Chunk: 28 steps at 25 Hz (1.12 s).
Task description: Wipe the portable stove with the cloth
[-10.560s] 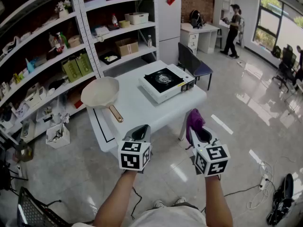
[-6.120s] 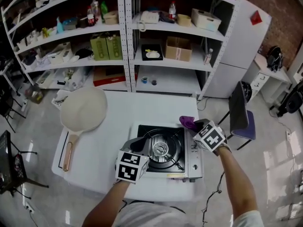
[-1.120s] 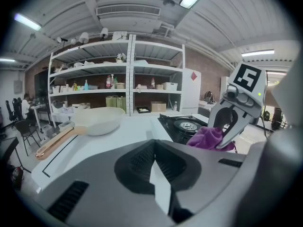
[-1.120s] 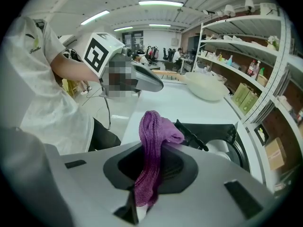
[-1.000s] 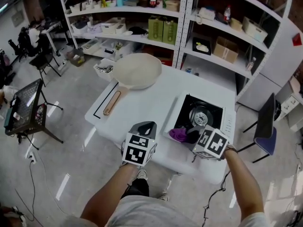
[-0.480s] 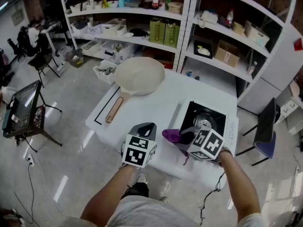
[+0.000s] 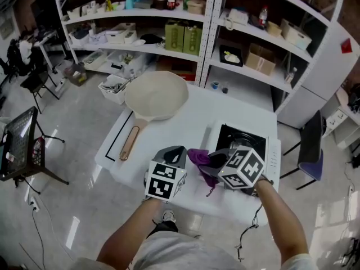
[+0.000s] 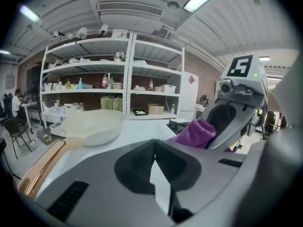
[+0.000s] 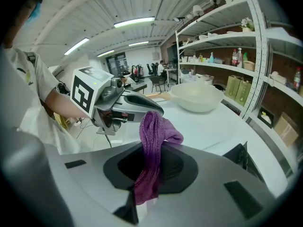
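Our right gripper [image 7: 214, 161] pinches the purple cloth [image 7: 197, 157], just left of the stove [image 7: 247, 138] on the table [image 7: 185, 122]. Our left gripper [image 7: 175, 152] is pressed together, empty. We should press the cloth flat on the stove and rub slowly.

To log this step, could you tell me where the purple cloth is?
In the head view the purple cloth hangs clamped in the right gripper, just left of the portable stove and near the left gripper.
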{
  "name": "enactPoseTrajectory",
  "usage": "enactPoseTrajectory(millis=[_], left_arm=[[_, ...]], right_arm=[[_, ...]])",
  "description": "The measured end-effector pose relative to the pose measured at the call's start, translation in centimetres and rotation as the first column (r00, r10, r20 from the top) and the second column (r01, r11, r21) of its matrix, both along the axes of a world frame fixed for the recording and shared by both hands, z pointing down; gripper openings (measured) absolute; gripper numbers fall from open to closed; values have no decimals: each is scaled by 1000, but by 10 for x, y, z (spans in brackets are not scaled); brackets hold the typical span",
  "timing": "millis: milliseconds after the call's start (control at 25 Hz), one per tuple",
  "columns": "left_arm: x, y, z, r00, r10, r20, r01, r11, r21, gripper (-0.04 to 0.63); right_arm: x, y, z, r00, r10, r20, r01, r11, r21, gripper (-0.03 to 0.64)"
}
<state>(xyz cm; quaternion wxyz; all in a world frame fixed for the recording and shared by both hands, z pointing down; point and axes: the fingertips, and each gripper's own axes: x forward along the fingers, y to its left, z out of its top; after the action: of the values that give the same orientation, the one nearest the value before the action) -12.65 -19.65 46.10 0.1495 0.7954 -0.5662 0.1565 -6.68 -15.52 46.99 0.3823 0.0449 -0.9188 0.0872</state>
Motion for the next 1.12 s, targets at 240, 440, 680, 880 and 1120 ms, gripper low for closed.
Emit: enactPoseTrajectory(millis=[240,440,680,880,1120], left_arm=[[-3,-21,4,998,59,-15,-59,998,0,3],[-1,-37,3,994,110,-30,-110,994,0,3],[-3,-55,-3,985,166,-49,-166,986,13,3],[3,-72,-3,974,220,-61,-219,976,17,3],[10,-94,0,959,274,-76,-273,962,25,3]], right_arm=[[-10,-21,11,995,76,-57,-77,997,-6,63],[-16,-40,10,990,125,-70,-126,992,-13,63],[-16,-72,7,968,242,-72,-244,970,-11,63],[-15,-98,5,949,306,-72,-307,952,-4,63],[-7,-129,9,918,391,-72,-392,920,7,63]])
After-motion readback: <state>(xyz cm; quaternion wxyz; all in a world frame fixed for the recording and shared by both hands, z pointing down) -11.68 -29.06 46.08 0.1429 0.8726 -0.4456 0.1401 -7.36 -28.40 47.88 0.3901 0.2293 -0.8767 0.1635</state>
